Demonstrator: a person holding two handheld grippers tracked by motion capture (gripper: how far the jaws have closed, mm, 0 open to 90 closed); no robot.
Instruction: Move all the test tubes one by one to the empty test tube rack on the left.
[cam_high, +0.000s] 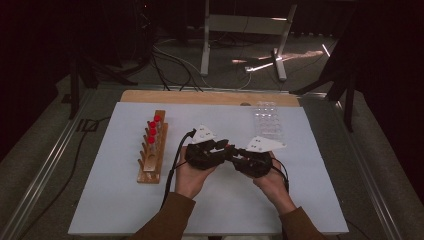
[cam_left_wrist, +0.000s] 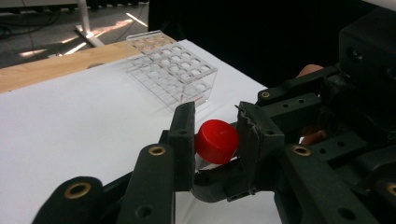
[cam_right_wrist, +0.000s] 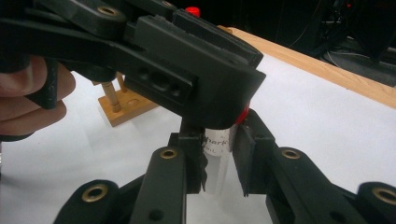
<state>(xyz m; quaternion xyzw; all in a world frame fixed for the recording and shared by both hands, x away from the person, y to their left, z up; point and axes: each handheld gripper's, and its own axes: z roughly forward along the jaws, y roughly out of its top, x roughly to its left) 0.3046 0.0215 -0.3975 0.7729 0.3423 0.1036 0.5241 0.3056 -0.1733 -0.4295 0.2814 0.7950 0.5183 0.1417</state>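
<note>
Left tool (cam_left_wrist: 215, 135) — red cap (cam_left_wrist: 217, 141), clear tube (cam_right_wrist: 218, 161)

Tube label: on the white label of the clear tube (cam_right_wrist: 218, 154), seen in the right gripper view, dark print was made out reading roughly "hark"; its first letters were hidden behind a black jaw.
Second line on the label: smaller print was seen under that word, but it could not be read.
Red cap: no marking was seen on the cap (cam_left_wrist: 217, 141) in the left gripper view.
Grey plates: a few small dark marks were seen on a plate (cam_high: 204, 133) in the high view, too small to be read.
Clear rack: no lettering was made out on the rack (cam_left_wrist: 173, 67).
</note>
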